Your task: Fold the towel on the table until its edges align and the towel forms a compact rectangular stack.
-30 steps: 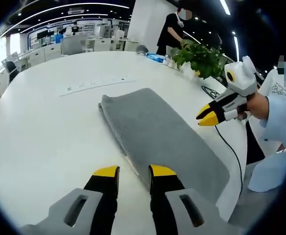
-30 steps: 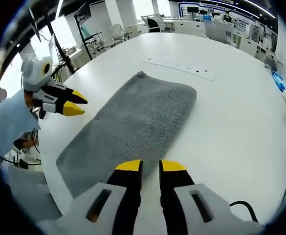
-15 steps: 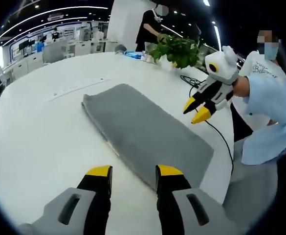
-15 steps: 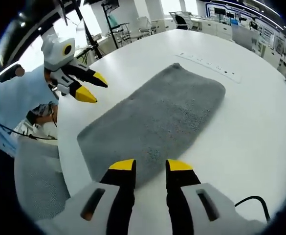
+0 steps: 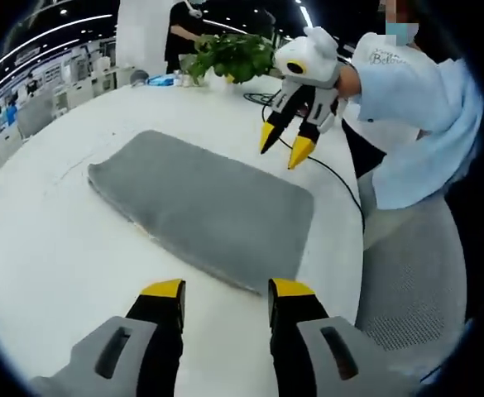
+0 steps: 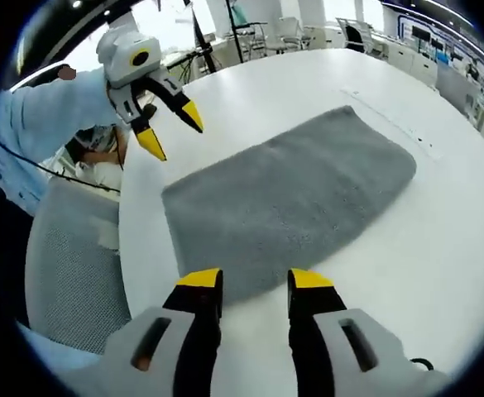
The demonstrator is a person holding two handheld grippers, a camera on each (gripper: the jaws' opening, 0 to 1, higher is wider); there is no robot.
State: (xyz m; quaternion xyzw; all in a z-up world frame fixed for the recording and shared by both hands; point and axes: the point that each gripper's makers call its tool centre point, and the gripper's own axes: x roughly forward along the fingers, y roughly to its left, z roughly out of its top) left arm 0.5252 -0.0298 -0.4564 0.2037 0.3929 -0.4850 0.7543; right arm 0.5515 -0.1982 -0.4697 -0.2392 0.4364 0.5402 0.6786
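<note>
Each hand-held gripper has black jaws with yellow tips and a grey body: the left hand-held gripper [image 5: 223, 289], the right hand-held gripper [image 6: 255, 280]. From outside its housing is white. The person wears a light blue shirt [image 5: 415, 99] with printed lettering.

Plain grey towel [image 5: 208, 211] on a white table [image 5: 43, 248]; yellow-tipped black jaws (both grippers); green plant [image 5: 229, 56] at twelve o'clock.

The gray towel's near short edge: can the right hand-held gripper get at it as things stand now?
Probably yes. The right hand-held gripper is open just short of the towel edge, with bare table between and nothing in the way.
</note>
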